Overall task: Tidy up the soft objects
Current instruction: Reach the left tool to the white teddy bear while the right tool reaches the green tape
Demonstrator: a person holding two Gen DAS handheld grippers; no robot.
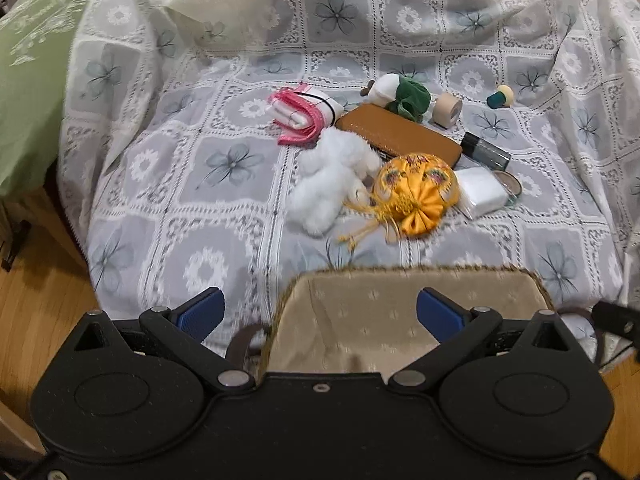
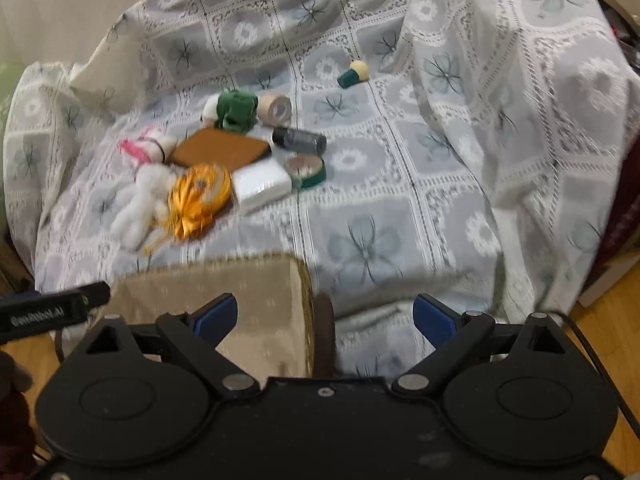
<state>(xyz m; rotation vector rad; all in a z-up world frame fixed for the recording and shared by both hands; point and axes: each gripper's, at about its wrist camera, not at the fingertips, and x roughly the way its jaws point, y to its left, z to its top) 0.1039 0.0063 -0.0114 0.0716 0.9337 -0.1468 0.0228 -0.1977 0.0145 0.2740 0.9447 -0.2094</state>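
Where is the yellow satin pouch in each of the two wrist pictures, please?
Left wrist view: the yellow satin pouch lies right of centre, between the white plush toy and the white box.
Right wrist view: the pouch lies left of centre, between the same two neighbours.
Shared landmark: the brown case just behind it.

The bedspread (image 1: 224, 168) is matt woven cloth with lace-like bands. A fluffy white plush toy (image 1: 332, 180) lies beside a shiny yellow satin pouch (image 1: 416, 194). The brown case (image 1: 400, 134) looks like smooth leather. The beige basket (image 1: 400, 312) is lined with dull patterned fabric. The floor (image 1: 36, 300) is polished wood.
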